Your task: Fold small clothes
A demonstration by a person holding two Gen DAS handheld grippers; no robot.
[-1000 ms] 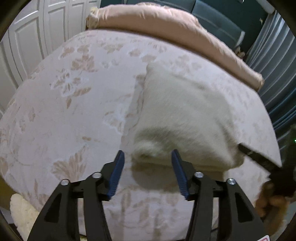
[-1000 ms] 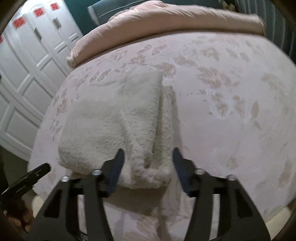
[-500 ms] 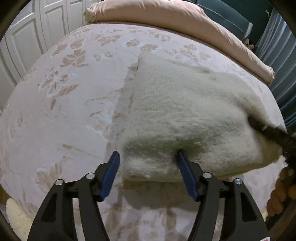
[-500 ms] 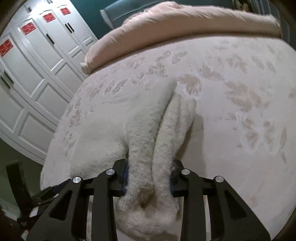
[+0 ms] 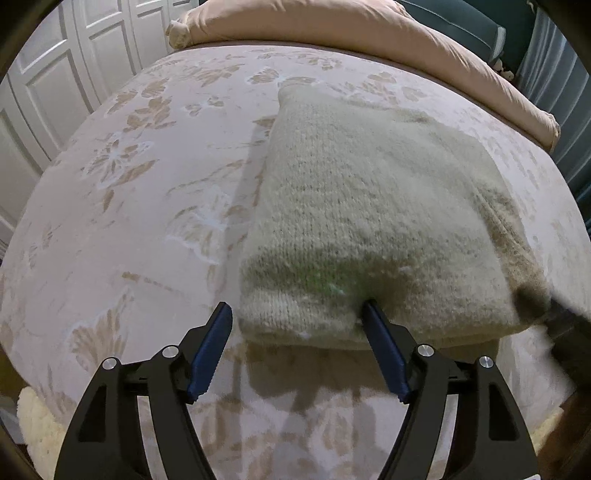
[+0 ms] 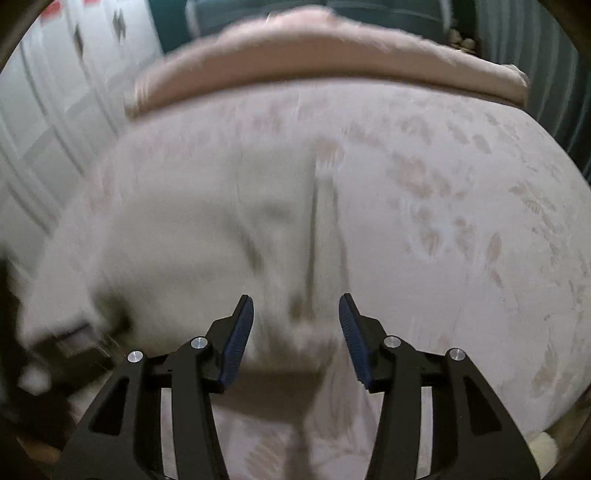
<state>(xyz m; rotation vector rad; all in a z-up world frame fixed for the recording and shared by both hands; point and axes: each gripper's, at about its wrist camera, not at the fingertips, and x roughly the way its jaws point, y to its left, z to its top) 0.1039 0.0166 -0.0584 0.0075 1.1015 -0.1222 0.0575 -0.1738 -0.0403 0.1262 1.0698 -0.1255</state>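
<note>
Left wrist view: the left claw (image 5: 297,321) is seen spreading, its blue pads astride the near corner of the folded cream knitted garment (image 5: 373,221), which is laid on the bed's pale leaf-patterned cover (image 5: 140,221). Right wrist view: the blurred right claw (image 6: 296,310) is opening, the garment's edge seen unpinched between the pads.

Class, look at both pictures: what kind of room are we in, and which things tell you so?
Most likely a bedroom. A bed with a floral bedspread fills both views, a pink duvet lies bunched at its far end, and white panelled wardrobe doors stand beside it.
</note>
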